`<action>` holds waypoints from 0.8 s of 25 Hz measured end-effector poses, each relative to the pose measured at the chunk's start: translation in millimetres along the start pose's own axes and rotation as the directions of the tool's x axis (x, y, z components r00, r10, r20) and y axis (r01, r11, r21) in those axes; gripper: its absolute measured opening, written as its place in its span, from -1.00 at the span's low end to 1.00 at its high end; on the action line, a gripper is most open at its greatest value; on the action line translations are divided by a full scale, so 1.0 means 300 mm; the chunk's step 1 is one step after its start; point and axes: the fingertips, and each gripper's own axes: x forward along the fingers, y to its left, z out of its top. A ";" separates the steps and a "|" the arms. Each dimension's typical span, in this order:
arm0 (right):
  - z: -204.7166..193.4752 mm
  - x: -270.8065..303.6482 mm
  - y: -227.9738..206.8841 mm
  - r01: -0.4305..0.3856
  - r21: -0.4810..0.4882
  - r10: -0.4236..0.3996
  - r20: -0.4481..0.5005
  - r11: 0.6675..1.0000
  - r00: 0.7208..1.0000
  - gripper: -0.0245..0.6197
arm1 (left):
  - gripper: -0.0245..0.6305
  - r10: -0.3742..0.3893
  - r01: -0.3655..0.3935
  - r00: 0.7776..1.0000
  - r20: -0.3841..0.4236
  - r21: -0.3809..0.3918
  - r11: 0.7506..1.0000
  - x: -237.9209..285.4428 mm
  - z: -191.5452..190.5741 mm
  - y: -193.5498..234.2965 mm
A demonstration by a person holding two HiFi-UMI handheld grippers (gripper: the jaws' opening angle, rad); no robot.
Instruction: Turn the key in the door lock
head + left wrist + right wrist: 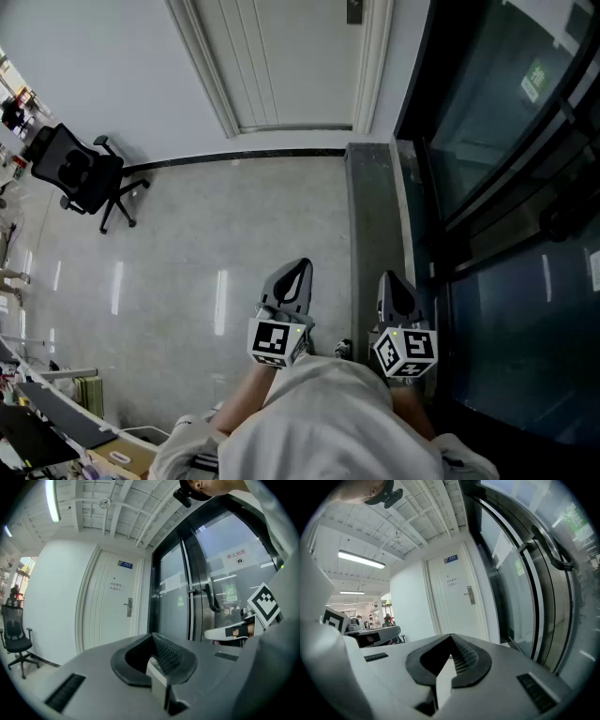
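I am looking down on a pale polished floor [187, 244], which is filling the left and centre of the head view. A dark glass wall [506, 187] is running down the right side of that frame, and a grey threshold strip [370, 225] is lying along its foot. A white door [291, 66] is standing shut at the top centre, well apart from both grippers. The person's pale garment [319, 422] is covering the lower centre. A black office chair [80, 173] is standing at the upper left, near the wall.

The left gripper [298, 267] is pointing toward the top of the frame from the lower centre, over the floor. The right gripper [389, 279] is pointing the same way just to its right, over the threshold strip and just beside the glass wall. The two are sitting side by side and are not touching.

In the left gripper view, the jaws are meeting tip to tip and are holding nothing. In the right gripper view, the jaws are likewise pressing together with nothing between them.

The lock plate [129, 606] is showing on the white door's right-hand edge, left of centre in the left gripper view and above centre in the right gripper view. I am finding it too small to tell whether a key is sitting in it.
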 end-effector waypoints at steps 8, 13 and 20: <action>0.010 0.012 0.096 0.019 -0.029 -0.018 0.019 0.999 1.000 -0.92 | -0.89 -0.027 0.027 1.000 0.016 0.020 0.999 -0.053 0.023 0.064; -0.016 -0.006 0.137 0.037 -0.027 -0.037 0.028 0.999 0.999 -0.92 | -0.89 -0.039 0.039 0.999 0.004 0.020 0.999 -0.093 0.008 0.093; -0.080 0.003 0.145 0.063 -0.004 -0.063 0.019 0.998 0.998 -0.92 | -0.89 -0.054 0.054 0.998 -0.017 0.020 0.998 -0.084 -0.037 0.107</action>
